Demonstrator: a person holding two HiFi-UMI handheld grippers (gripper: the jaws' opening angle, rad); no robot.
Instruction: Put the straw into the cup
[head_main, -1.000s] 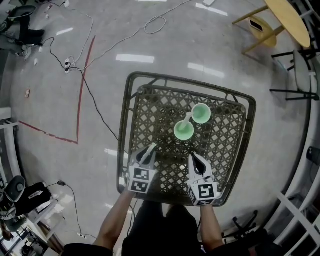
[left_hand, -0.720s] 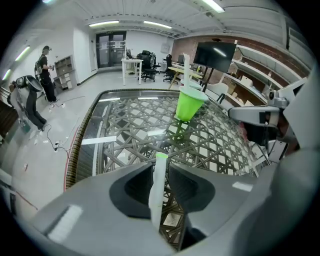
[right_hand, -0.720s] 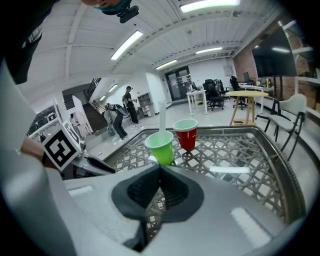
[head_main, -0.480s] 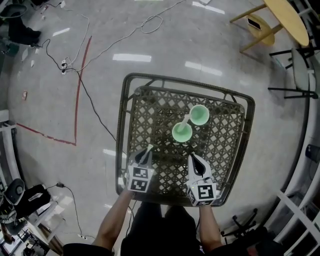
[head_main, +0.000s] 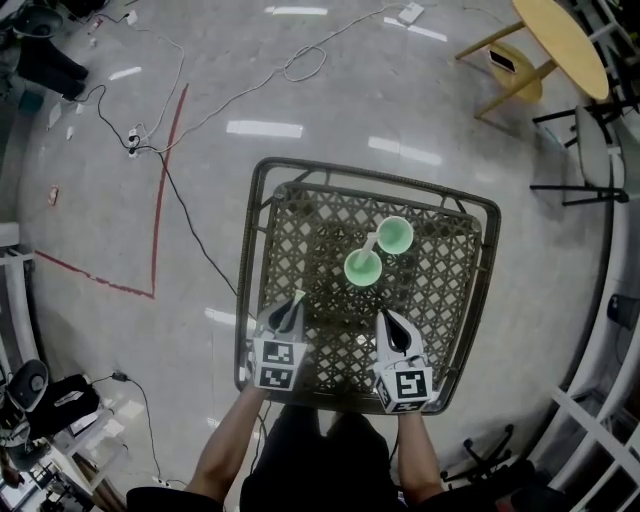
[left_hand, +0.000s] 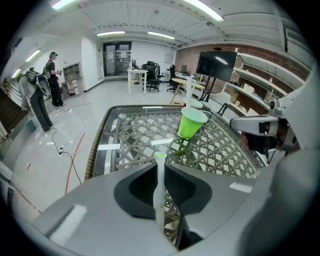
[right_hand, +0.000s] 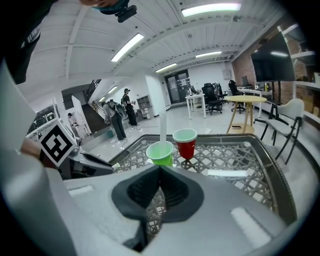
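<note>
The left gripper (head_main: 291, 305), its fingers just closing, grasps the straw (left_hand: 159, 182) over the bench's (head_main: 255, 250) near left. The right gripper (head_main: 391, 328) is clenched and empty. Keep the straw upright and lower it centred into the far red cup (right_hand: 186, 141).

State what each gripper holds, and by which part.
Left gripper clamps the straw along its shaft, one end poking past the jaws. Right gripper: shut, holding nothing.

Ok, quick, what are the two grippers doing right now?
Left gripper: jaws just closed further, shut on the straw.
Right gripper: shut, holding nothing.
</note>
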